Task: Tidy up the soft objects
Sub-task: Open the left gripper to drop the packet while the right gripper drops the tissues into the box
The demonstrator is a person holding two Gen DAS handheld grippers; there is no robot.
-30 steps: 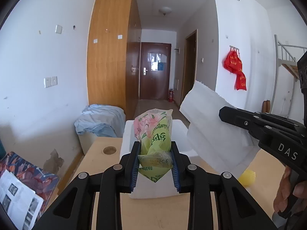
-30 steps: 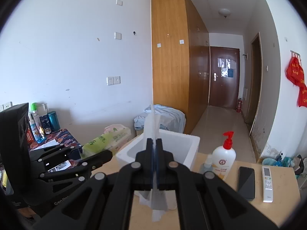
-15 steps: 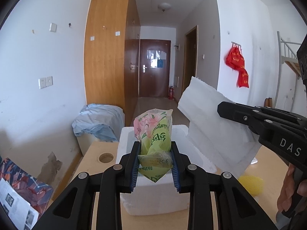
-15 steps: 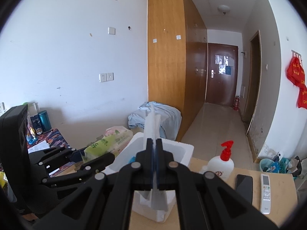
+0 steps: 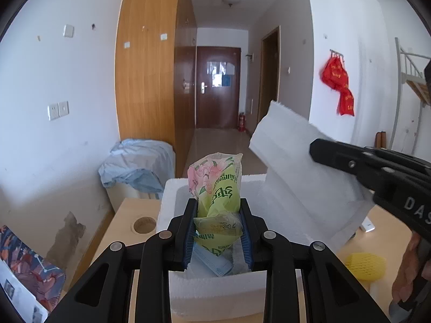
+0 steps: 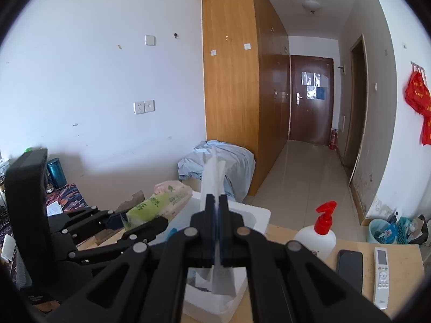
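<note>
My left gripper [image 5: 218, 215] is shut on a green and pink tissue pack [image 5: 218, 188] and holds it just above the open white foam box [image 5: 215, 288]. A blue face mask [image 5: 212, 261] lies inside the box. My right gripper [image 6: 216, 202] is shut on the edge of the white foam lid [image 6: 214, 172] and holds it upright; the lid also shows in the left wrist view [image 5: 304, 185], tilted up at the box's right side. The tissue pack shows in the right wrist view [image 6: 161, 202], left of the box [image 6: 253, 212].
A yellow foam net [image 5: 366, 266] lies on the wooden table [image 5: 129, 215] right of the box. A red-pump bottle [image 6: 320, 234], a black phone [image 6: 348, 269] and a white remote [image 6: 381, 274] lie on the table's right part. A cable hole [image 5: 144, 224] is left of the box.
Both grippers have moved forward toward the foam box, which now sits closer and lower in both views. The tissue pack is now over the box's opening, and the mask inside has come into view.
</note>
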